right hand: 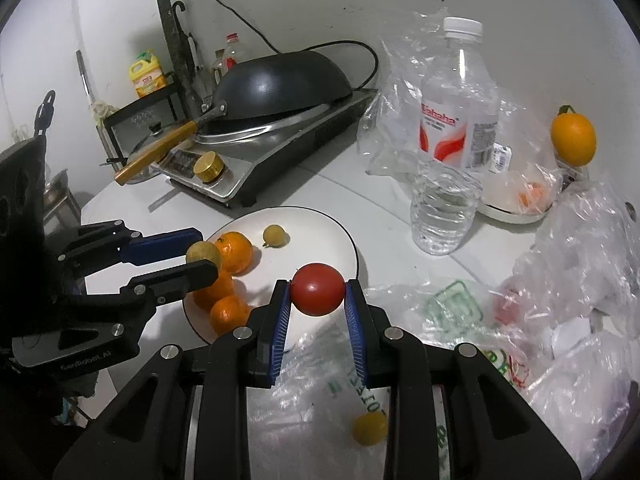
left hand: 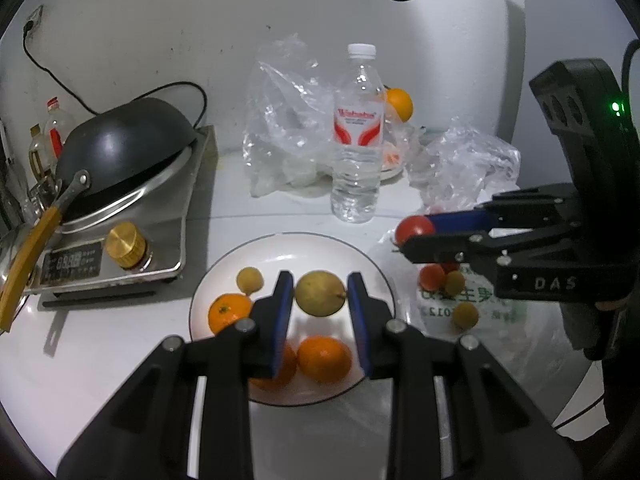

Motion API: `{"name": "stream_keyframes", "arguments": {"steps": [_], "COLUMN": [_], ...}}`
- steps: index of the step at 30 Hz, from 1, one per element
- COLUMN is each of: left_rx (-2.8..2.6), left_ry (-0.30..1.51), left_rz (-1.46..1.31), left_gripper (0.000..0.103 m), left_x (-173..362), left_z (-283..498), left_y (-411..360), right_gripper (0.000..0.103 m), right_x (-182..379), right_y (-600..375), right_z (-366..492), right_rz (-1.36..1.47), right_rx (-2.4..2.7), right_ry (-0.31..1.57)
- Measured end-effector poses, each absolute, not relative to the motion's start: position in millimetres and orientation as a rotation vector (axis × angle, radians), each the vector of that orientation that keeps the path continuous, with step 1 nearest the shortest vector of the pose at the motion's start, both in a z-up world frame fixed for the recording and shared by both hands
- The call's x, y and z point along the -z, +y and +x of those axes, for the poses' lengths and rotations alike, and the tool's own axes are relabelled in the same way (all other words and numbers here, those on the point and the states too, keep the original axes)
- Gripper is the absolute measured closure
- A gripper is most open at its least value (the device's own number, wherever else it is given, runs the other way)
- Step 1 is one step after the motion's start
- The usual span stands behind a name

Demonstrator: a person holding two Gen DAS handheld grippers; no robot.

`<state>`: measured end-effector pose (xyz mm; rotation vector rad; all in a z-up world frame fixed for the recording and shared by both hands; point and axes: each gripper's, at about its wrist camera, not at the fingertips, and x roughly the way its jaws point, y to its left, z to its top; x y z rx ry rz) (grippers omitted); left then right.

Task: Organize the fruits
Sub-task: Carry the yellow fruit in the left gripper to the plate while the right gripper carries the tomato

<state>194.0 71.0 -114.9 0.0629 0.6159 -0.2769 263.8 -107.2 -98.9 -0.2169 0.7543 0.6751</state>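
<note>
The right claw (right hand: 317,292), closed on a round red tomato (right hand: 317,289), hangs just beside the near-right rim of the white black-edged plate (right hand: 320,224), while the left claw (left hand: 320,294) grips a small yellow-green fruit (left hand: 320,293) above that plate's middle.

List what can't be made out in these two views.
- Third orange, left wrist view: half hidden behind the left gripper finger.
- Contents of the dish, right wrist view: veiled by the plastic bag.
- Cooktop display, left wrist view: digits too blurred.
</note>
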Motion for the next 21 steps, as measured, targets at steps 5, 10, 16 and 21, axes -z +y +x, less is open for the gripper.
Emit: {"name": "stream_keyframes", "arguments": {"steps": [5, 10, 16, 21], "left_rx": [0.266, 0.268, 0.263, 0.251], "left_ry": [0.607, 0.596, 0.613, 0.646], "left_rz": [0.069, 0.071, 0.065, 0.05], "left_gripper": [0.074, 0.074, 0.074, 0.074], "left_x": [110, 106, 115, 127], "left_z": [203, 210, 225, 250], "left_y": [75, 76, 81, 87], "right_gripper": [0.073, 0.073, 0.073, 0.073], "right_x": [95, 90, 95, 100], "right_y": [-99, -92, -86, -80], "right_z": [271, 278, 290, 303], "right_rz": [-0.219, -0.224, -0.223, -0.23], "right_rx": [-0.694, -0.71, -0.719, -0.723], "right_ry": [0.748, 0.739, 0.757, 0.769]}}
